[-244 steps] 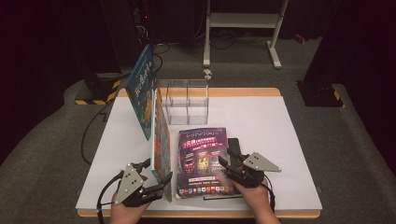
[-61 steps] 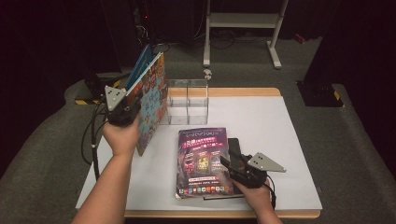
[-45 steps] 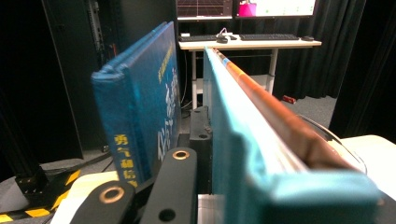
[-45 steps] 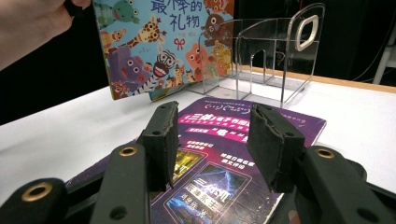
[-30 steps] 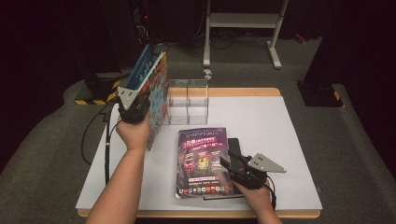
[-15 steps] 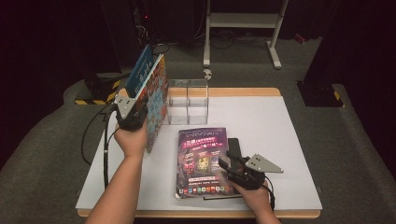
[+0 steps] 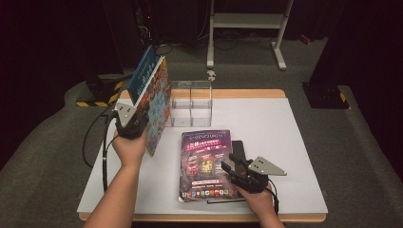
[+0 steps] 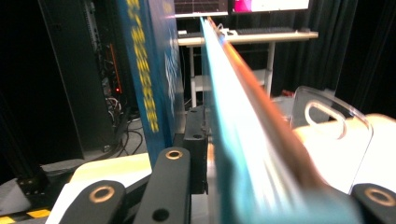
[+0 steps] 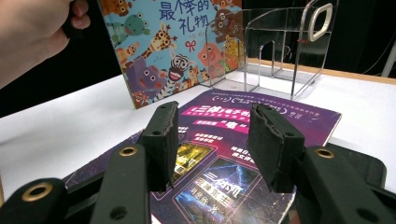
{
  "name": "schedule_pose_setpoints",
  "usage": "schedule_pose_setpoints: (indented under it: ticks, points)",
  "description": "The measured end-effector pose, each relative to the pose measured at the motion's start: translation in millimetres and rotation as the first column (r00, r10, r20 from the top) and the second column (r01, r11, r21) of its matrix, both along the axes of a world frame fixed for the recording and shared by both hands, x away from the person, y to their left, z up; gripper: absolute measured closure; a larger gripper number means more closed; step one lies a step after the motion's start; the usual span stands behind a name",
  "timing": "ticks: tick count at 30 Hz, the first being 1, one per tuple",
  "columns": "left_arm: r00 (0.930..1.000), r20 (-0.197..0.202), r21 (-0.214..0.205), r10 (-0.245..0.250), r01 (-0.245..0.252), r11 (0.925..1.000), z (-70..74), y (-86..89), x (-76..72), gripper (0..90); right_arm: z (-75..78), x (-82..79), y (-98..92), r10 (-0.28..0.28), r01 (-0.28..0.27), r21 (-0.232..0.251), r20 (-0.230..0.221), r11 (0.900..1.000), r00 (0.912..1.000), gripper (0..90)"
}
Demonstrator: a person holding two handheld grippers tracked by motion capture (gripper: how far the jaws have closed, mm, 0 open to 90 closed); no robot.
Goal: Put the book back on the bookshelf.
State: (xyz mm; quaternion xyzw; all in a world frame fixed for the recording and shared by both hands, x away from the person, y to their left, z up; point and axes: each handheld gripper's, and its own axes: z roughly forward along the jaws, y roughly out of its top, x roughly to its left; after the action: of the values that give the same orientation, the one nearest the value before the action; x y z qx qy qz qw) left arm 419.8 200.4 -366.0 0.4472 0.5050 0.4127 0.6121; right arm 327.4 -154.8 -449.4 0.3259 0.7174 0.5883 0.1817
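We see the left gripper [image 7: 135, 124] at the left side of the table [image 7: 294, 156], with the picture book [image 7: 156, 107] between its jaws. The book stands on edge, leaning against the blue book [image 7: 140, 73] behind it, just left of the clear acrylic rack [image 7: 191, 103]. In the left gripper view the picture book's edge [image 8: 243, 140] runs up between the two black jaws; the jaws have just been opening a little, and we cannot tell whether the pads still press on the cover.

Compared with eight seconds ago, the picture book has come a long way: then it stood near the table's front edge beside the purple magazine [image 7: 205, 164], with the left gripper low at the front left corner. Two seconds ago the left hand held it higher beside the blue book; since then the hand has come slightly lower and nearer, and the book's bottom edge now meets the table.

The right gripper [image 7: 235, 167] has kept its place over the purple magazine's right side near the front edge. In the right gripper view its jaws stand apart above the magazine cover [image 9: 233, 154], pinching nothing. The magazine lies flat, unmoved, on a dark item whose edge shows at its right.
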Motion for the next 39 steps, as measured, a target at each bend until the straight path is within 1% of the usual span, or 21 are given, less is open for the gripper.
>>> schedule_pose_setpoints:
  ticks: [3,6,7,9,12,13,17,24,26,29,38,39]
  points:
    - [0.9998,-0.017,-0.016,-0.011,0.011,0.9998,-7.3,3.8,-6.2,75.7,-0.3,-0.3,0.4,0.001,-0.001,-0.004,0.001,1.0000,1.0000,52.6]
    - [0.9995,-0.025,-0.009,-0.018,0.018,0.9998,-15.7,5.7,-13.9,74.0,-0.5,-0.4,0.2,0.000,0.000,-0.004,0.000,1.0000,1.0000,52.5]
    - [0.9996,-0.027,-0.019,-0.013,0.013,0.9997,-18.2,5.8,-15.1,73.8,-0.6,-0.3,0.2,0.000,0.000,-0.004,-0.001,1.0000,1.0000,52.5]
    - [0.9994,-0.035,-0.024,-0.007,0.006,0.9997,-23.3,6.7,-18.2,73.2,-0.7,-0.3,0.7,0.000,0.000,-0.004,-0.002,1.0000,1.0000,52.5]
    - [0.9992,-0.040,-0.027,0.011,-0.012,0.9996,-31.1,5.4,-19.5,76.1,-0.4,-1.1,1.7,0.003,-0.003,-0.006,-0.001,1.0000,1.0000,52.5]
    - [0.9994,-0.031,-0.045,0.013,-0.014,0.9989,-31.9,5.2,-19.8,78.0,-0.2,-1.3,1.6,0.003,-0.003,-0.007,0.001,1.0000,1.0000,52.5]
    - [0.9993,-0.028,-0.069,0.023,-0.025,0.9973,-30.4,2.7,-18.1,79.8,0.2,-1.6,0.9,0.001,-0.001,-0.005,0.006,1.0000,1.0000,52.5]
    - [0.9989,-0.011,-0.055,0.046,-0.046,0.9974,-30.5,-5.4,-12.3,80.6,1.0,-2.5,-0.6,0.000,0.000,-0.001,0.005,1.0000,1.0000,52.5]
    - [0.9987,-0.012,-0.047,0.050,-0.051,0.9976,-30.8,-5.6,-10.7,80.7,1.3,-2.7,-0.9,0.001,-0.001,0.000,0.007,1.0000,1.0000,52.5]
    - [0.9981,-0.010,-0.059,0.061,-0.062,0.9963,-30.7,-5.4,-7.8,80.6,1.5,-2.9,-1.2,0.002,-0.002,-0.001,0.009,1.0000,1.0000,52.5]
    - [0.9965,-0.014,-0.061,0.083,-0.083,0.9946,-30.7,-2.1,-2.9,80.6,1.2,-2.8,-0.7,0.003,-0.003,-0.001,0.007,1.0000,1.0000,52.6]
    - [0.9962,-0.007,-0.082,0.086,-0.087,0.9929,-30.4,-2.6,-2.1,80.6,1.1,-2.8,-0.6,0.003,-0.003,-0.003,0.007,1.0000,1.0000,52.6]
